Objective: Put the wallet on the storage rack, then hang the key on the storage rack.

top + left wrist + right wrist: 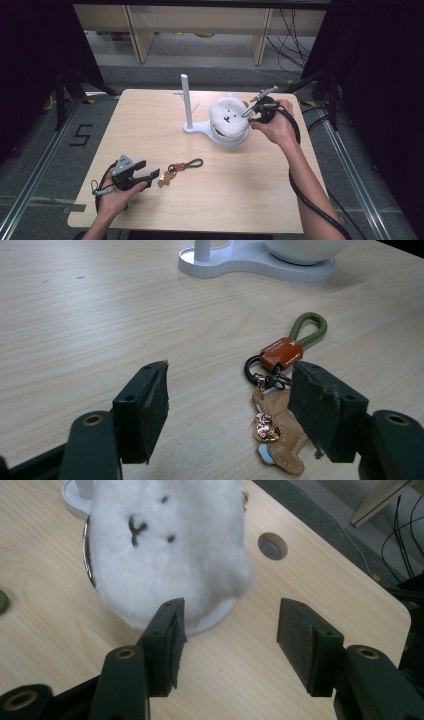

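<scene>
Fingers (145,410) of the left gripper (146,173) are standing apart around nothing, with the keychain (177,169) lying flat on the table (150,130), nearer the person than the white stand (189,107). Nothing is being lifted yet, so hanging it on the stand's pegs is likely remaining, while the right gripper (227,645), also released, is hovering beside the plush toy (227,117) on that stand's base.

On the matt, pale wood-grain table (210,200) lie a keychain (280,390) of stitched tan leather, green cord and shiny metal ring, a smooth white plastic stand (192,125) and a fluffy white plush toy (165,555); the jaw pads look matt black and rubbery.
</scene>
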